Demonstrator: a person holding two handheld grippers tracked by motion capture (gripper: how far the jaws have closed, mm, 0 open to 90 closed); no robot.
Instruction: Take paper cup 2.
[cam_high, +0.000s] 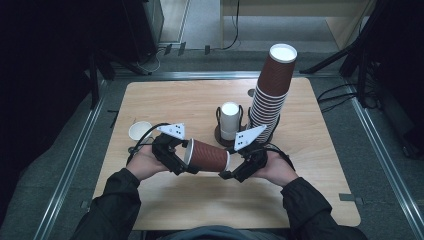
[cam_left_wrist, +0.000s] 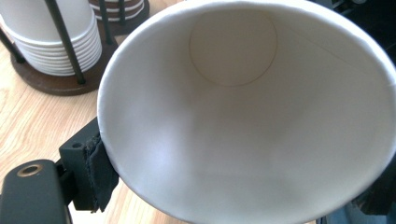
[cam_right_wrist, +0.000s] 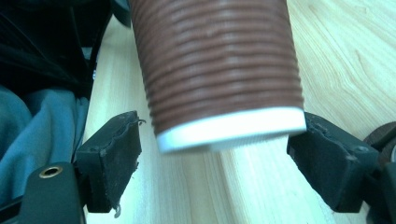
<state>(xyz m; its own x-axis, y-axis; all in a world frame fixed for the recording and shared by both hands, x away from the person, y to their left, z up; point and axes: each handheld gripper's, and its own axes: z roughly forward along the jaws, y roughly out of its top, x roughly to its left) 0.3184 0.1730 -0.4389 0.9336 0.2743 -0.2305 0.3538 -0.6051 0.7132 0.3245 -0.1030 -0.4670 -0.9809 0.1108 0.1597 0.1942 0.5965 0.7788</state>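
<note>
Hands level, left gripper (cam_high: 186, 159) clamping cup (cam_high: 207, 155) mouth — right gripper (cam_high: 231, 172) open round base.

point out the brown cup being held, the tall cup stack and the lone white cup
brown cup (cam_high: 210, 156), high view, ribbed side wall
tall cup stack (cam_high: 266, 107), high view, stacked rims low down
lone white cup (cam_high: 139, 130), high view, open mouth

1. Brown ribbed paper cup (cam_right_wrist: 219, 70): upper body cut off by the top edge of the right gripper view; white base rim slightly blurred.
2. The cup's white interior (cam_left_wrist: 243, 121): rim cropped at right and bottom in the left gripper view; it hides the right-hand finger, while the left finger's pad (cam_left_wrist: 100, 172) touches the rim.
3. White cup stack in a wire holder (cam_left_wrist: 51, 42): top cut off.
4. Person's forearms: cropped at the high view's bottom edge.
</note>
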